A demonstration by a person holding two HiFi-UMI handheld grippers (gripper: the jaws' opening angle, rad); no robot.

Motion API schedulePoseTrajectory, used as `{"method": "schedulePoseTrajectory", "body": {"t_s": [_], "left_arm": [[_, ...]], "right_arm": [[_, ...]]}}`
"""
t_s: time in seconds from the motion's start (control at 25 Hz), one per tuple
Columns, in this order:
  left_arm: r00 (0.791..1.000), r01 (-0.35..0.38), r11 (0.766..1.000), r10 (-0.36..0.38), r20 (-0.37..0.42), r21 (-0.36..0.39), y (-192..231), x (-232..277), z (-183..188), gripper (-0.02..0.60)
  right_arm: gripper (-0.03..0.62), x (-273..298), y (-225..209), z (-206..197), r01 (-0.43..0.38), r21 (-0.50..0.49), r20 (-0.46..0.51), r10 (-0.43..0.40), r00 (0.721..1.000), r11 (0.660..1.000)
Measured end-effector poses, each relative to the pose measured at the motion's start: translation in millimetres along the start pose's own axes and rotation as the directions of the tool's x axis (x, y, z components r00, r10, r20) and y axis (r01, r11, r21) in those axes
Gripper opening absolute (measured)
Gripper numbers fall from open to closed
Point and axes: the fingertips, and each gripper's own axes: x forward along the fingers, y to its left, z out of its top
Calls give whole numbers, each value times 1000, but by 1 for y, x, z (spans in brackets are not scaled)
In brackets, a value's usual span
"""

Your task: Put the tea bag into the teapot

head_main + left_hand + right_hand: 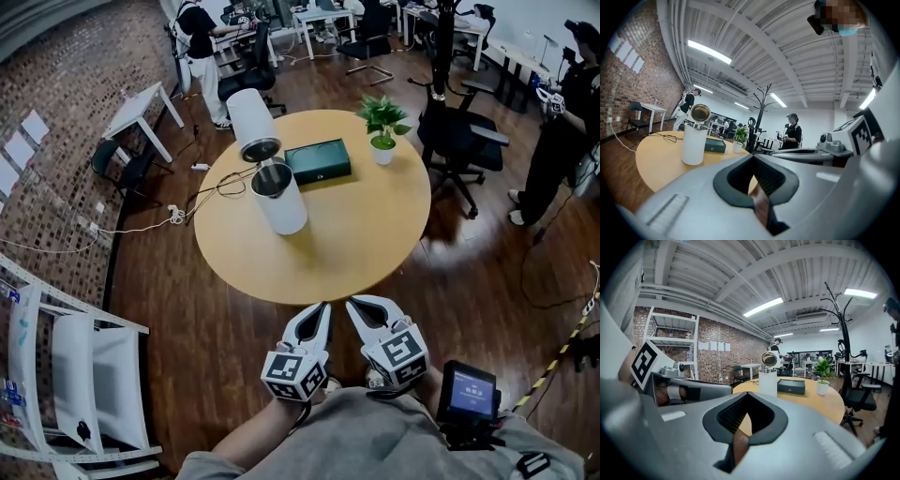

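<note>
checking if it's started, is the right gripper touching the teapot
Apart. Head view shows the right gripper by the table edge, bare tabletop between it and the teapot.

The head view looks steeply down at the round tabletop [375,244] just ahead, with the left gripper [322,307] and right gripper [352,305] low in that view. Each gripper view looks nearly level along its own jaws, from low, toward that tabletop. All 3 views share the white teapot [278,197].

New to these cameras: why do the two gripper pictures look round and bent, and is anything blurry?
Left gripper view: fisheye, round black edge, bowed ceiling beams, glaring strip light. Right gripper view: same bending; white teapot sharp, its own hand-held gripper soft. Head view: milder curving.
</note>
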Motion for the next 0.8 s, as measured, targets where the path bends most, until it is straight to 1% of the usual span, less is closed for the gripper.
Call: {"method": "schedulePoseTrajectory", "body": {"t_s": [0.24, 0.8], "left_arm": [[1000, 4, 1000, -4, 13, 4, -3, 3, 6, 2], [1000, -3, 1000, 3, 26, -3, -2, 6, 9, 2]], "right_arm": [[6, -3, -5, 4, 12, -8, 8, -12, 1000, 1000], [6, -2, -5, 8, 2, -13, 17, -2, 1000, 1000]]}}
